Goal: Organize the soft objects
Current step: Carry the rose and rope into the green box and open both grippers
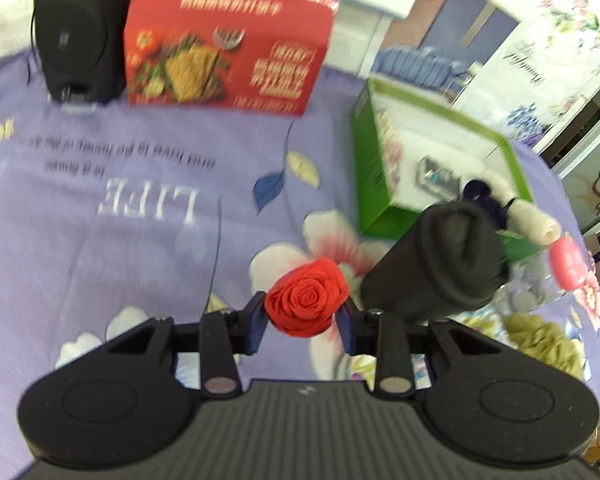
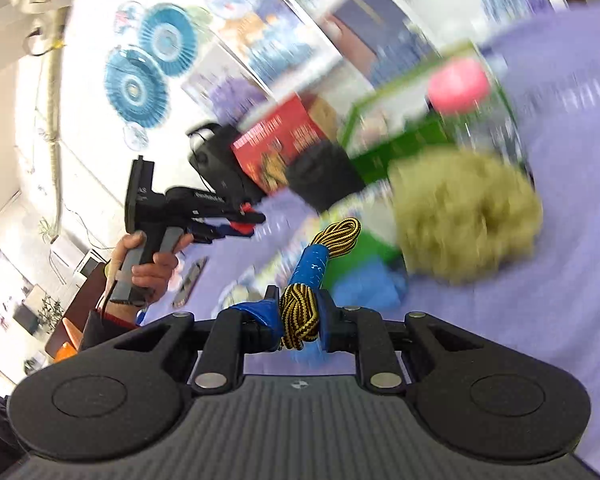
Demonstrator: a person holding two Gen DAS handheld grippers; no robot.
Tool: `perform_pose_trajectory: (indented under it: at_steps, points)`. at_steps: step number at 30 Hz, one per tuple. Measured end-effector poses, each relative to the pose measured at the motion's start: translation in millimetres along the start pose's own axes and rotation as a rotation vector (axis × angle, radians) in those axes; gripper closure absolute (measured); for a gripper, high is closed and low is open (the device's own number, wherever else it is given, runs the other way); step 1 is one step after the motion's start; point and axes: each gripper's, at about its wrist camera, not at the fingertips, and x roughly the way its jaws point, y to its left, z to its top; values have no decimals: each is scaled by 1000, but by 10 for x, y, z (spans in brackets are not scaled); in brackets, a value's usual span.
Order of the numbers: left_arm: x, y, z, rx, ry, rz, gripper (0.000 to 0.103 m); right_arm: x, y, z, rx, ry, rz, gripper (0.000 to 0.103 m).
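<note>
Risk sits with both grips. Left claw [image 1: 306, 316] pinches a red rose [image 1: 306, 304] lightly at its sides, above the bench [image 1: 100, 240] and short of the green box [image 1: 376, 184]; soft petals could squash and slip free. Right claw [image 2: 300, 322] is clamped on a yellow-black cord [image 2: 300, 316], whose loose loops may snag the olive puff [image 2: 468, 216] lying before that box.
</note>
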Motion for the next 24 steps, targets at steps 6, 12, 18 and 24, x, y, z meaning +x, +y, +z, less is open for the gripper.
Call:
perform_pose_trajectory:
  at_steps: [6,12,18,24]
  points:
    - [-137,-475,384,71,-65,-36,71,68,128,748,-190,-127,-30,103]
    - [-3,-1117,914,166,-106,-39,71,642,-12,1701,-359,-124,-177,103]
    - [504,-1551,1315,225,-83,21,70,1433,-265,2327,-506,-18,-318,96]
    - [824,-1652,1478,265,-143,101,1,1887,-516,2583,-502,16,-383,91]
